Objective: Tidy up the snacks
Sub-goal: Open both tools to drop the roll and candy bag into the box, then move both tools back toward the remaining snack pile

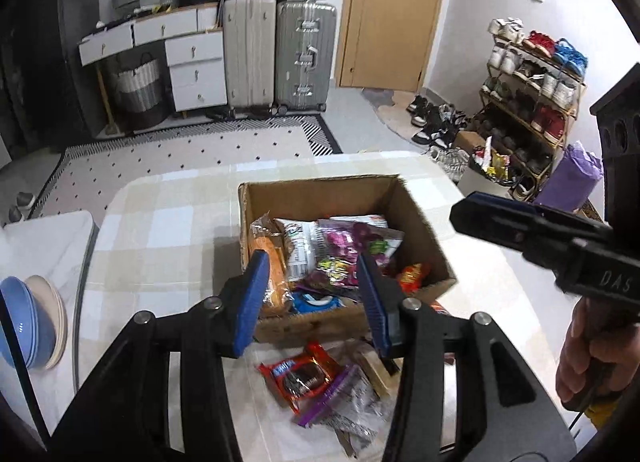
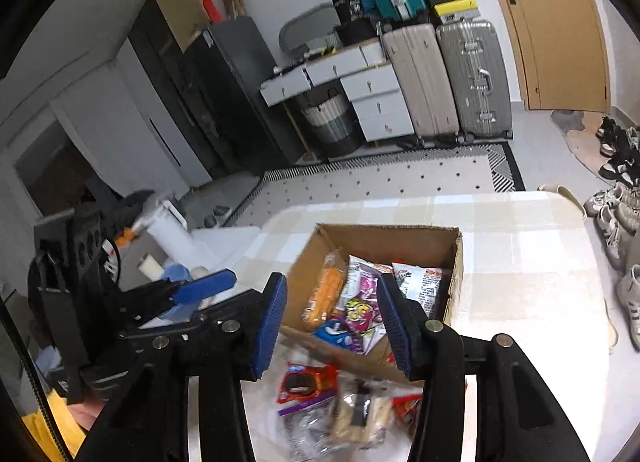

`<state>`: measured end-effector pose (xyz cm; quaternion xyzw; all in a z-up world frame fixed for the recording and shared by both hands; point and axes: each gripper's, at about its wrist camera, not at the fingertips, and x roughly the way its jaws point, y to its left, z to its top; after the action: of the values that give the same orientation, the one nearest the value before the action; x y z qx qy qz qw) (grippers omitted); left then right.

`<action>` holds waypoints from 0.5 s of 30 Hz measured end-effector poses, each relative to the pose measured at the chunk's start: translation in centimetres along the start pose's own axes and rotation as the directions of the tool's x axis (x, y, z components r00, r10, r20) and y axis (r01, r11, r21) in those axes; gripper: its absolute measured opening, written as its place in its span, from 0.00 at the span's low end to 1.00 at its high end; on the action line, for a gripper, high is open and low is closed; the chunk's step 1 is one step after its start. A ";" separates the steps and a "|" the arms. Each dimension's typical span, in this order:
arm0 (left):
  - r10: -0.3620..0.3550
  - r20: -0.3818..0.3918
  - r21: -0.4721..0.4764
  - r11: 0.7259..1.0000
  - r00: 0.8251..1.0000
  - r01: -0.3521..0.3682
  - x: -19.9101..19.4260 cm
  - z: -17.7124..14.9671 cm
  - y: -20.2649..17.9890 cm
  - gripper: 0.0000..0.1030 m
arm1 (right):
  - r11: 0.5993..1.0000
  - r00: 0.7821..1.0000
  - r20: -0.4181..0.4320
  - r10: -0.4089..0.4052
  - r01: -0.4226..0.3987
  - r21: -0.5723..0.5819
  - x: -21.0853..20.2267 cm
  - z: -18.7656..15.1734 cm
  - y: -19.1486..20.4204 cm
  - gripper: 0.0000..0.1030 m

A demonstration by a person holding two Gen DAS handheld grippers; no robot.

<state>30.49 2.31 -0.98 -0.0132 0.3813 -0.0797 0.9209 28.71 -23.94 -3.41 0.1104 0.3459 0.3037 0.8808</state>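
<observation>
An open cardboard box (image 1: 320, 184) (image 2: 384, 230) stands on the checked table and holds several snack packs: an orange bread pack (image 1: 272, 262), a purple candy bag (image 1: 352, 246) and a blue cookie pack (image 1: 316, 302). In front of the box lie a red cookie pack (image 1: 300, 374) (image 2: 304, 382) and a clear bag with a purple strip (image 1: 344, 402). My left gripper (image 1: 314, 302) hovers over the box's near wall, open, with nothing between its blue pads. Beside it my right gripper (image 2: 332, 322) is also open and empty, above the loose packs.
Blue and beige bowls (image 1: 28, 322) are stacked at the table's left edge. A hand (image 1: 588, 362) grips the right tool's handle. Beyond the table (image 1: 160, 242) are a patterned rug, suitcases (image 1: 276, 54), white drawers and a shoe rack (image 1: 532, 102).
</observation>
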 end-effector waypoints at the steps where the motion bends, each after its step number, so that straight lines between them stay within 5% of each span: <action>1: -0.001 0.009 0.005 1.000 1.000 0.001 -0.8 -0.1 -0.3 0.42 | 1.000 1.000 0.027 -0.006 0.007 -0.025 -1.8 -0.4 1.3 0.47; 10: -0.006 0.098 0.040 0.999 0.995 0.002 -9.4 -2.1 -3.0 0.59 | 0.995 0.992 0.127 0.012 0.000 -0.098 -8.8 -2.7 5.0 0.50; 15: 0.040 0.148 0.062 0.997 0.988 -0.049 -14.5 -4.9 -4.4 0.77 | 0.980 0.973 0.231 -0.013 0.058 -0.189 -14.1 -6.6 7.7 0.65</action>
<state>16.31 0.43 6.05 0.0197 0.3099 -0.0704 0.9480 12.63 -26.52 2.51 0.0516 0.2128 0.3055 0.9267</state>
